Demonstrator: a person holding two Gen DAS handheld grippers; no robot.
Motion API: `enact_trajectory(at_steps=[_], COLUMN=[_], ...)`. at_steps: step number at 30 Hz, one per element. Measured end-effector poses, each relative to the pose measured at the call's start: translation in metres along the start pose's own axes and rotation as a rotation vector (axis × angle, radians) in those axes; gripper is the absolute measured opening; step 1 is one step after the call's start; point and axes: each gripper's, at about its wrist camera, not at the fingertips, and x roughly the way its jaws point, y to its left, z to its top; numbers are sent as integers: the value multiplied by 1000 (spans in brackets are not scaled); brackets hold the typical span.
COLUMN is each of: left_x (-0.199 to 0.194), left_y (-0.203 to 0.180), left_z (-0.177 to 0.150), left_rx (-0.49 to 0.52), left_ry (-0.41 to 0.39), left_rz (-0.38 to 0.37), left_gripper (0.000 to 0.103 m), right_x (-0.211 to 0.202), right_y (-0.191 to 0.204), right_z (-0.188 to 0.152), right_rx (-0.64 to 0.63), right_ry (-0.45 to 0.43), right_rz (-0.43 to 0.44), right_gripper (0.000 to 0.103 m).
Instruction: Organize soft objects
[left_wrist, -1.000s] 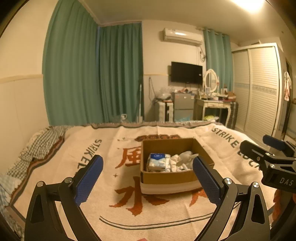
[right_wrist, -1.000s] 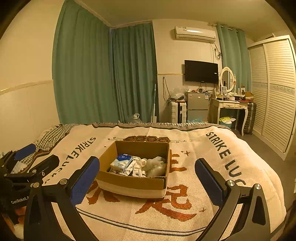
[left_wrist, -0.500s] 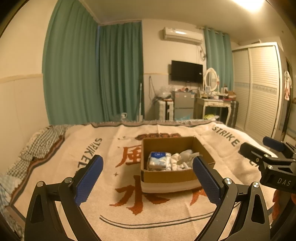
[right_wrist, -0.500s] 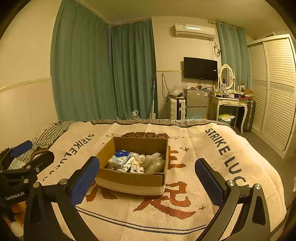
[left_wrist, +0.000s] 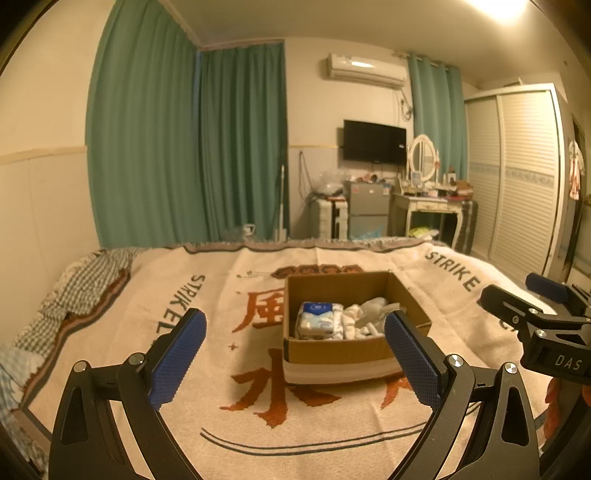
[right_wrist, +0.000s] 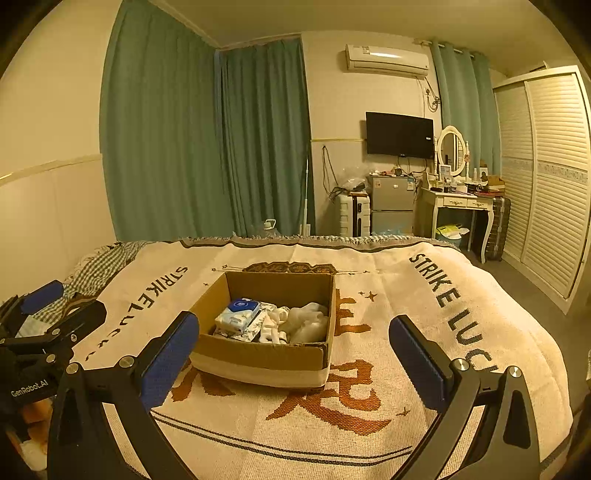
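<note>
An open cardboard box (left_wrist: 343, 350) sits on the bed blanket and also shows in the right wrist view (right_wrist: 258, 356). Inside lie a blue-and-white tissue pack (left_wrist: 317, 319) (right_wrist: 238, 314) and several white soft items (left_wrist: 369, 317) (right_wrist: 295, 323). My left gripper (left_wrist: 295, 354) is open and empty, held short of the box. My right gripper (right_wrist: 293, 360) is open and empty, also short of the box. Each gripper shows at the edge of the other's view, the right one (left_wrist: 535, 314) and the left one (right_wrist: 48, 321).
The cream blanket (right_wrist: 406, 302) with red characters and black lettering covers the bed. A checked cloth (left_wrist: 85, 280) lies at the left edge. Beyond the foot stand green curtains, a small fridge (right_wrist: 391, 203), a dressing table (right_wrist: 458, 203) and a wardrobe (right_wrist: 546, 177).
Both grippers have drawn back slightly and stay open; the box and its contents have not moved.
</note>
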Motion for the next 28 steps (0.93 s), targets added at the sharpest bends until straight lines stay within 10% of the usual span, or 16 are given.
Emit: enact_trajectory(at_steps=[28], left_x=[-3], left_y=[0], left_z=[2], left_rx=[3], left_ry=[-2], left_rz=[2], left_gripper=[99], right_x=[4], right_y=[3], right_z=[-1], right_rx=[8], right_ry=[8], right_rz=[7], right_gripper=[103])
